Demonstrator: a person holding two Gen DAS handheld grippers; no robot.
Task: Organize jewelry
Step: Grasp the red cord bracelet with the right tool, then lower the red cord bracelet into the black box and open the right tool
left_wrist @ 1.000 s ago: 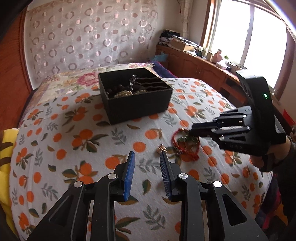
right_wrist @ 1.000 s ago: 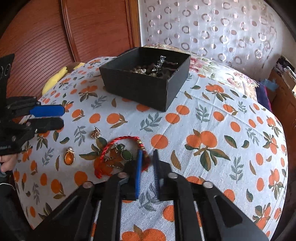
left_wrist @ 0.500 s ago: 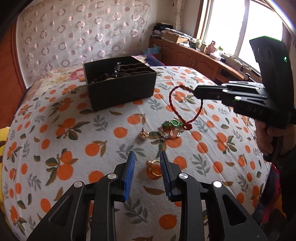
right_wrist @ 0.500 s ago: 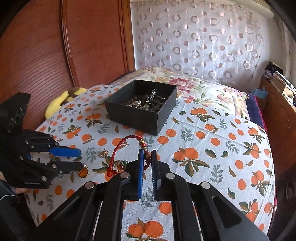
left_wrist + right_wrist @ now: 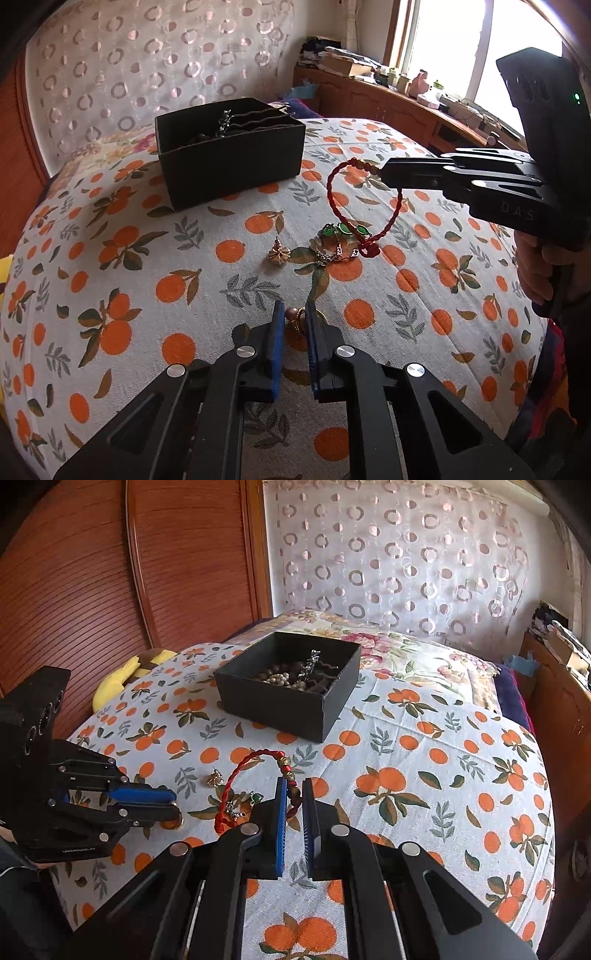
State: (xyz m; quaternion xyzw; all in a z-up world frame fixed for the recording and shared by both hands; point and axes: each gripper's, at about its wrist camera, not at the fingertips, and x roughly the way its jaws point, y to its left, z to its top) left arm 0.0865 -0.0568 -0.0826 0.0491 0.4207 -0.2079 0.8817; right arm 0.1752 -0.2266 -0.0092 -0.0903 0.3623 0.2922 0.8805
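Right tool (image 5: 293,801) pinches the red bracelet (image 5: 364,206) by its beads; the loop hangs above the bed (image 5: 424,258), short of the box (image 5: 231,147). Risk: it snags the green piece (image 5: 341,229) below. Left tool (image 5: 294,321) has just been closing on the pendant (image 5: 295,318); thin hold, may slip.

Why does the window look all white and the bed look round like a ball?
In the left wrist view, daylight overexposes the window to blank white. In both views, the fisheye lens bulges the orange-patterned bedspread and curves the brown slatted wooden wall panel; picture corners go dark.
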